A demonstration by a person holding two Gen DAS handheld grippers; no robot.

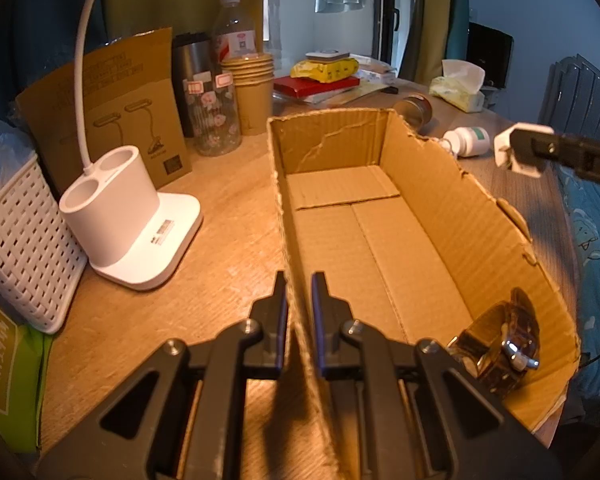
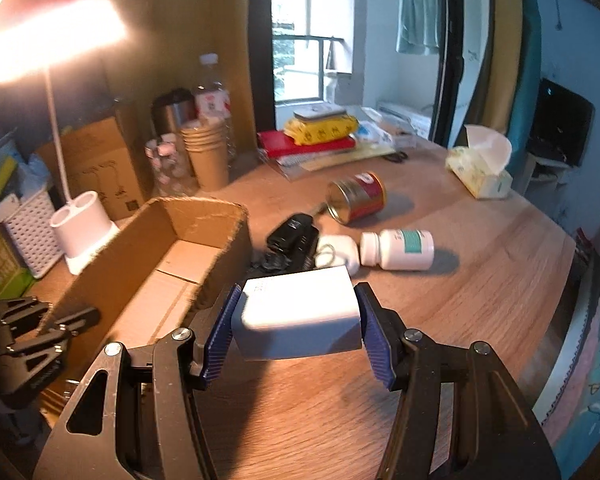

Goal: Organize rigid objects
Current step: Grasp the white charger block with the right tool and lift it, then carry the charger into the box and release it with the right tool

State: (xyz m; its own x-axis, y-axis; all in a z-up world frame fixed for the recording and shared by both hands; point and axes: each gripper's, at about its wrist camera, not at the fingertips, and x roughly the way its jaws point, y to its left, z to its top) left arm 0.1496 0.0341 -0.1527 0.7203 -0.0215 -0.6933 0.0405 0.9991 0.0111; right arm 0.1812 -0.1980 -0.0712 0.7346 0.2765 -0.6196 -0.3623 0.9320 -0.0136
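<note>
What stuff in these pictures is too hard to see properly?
- Dark shiny object in the cardboard box: left wrist view, partly behind the left gripper; unidentifiable.
- White bottle label: right wrist view, too small to read.
- Black item: right wrist view, partly behind the white block in the right gripper.

cardboard box (image 1: 364, 216) floor mostly bare, jar (image 1: 500, 344) occupying near corner

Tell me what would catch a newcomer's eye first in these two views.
Probably the white box clamped between the right gripper's blue pads, held above the wooden table. Next, the long open cardboard box, whose near wall the left gripper pinches; a dark shiny object lies in its near corner. The glaring lamp head at upper left also stands out.
</note>
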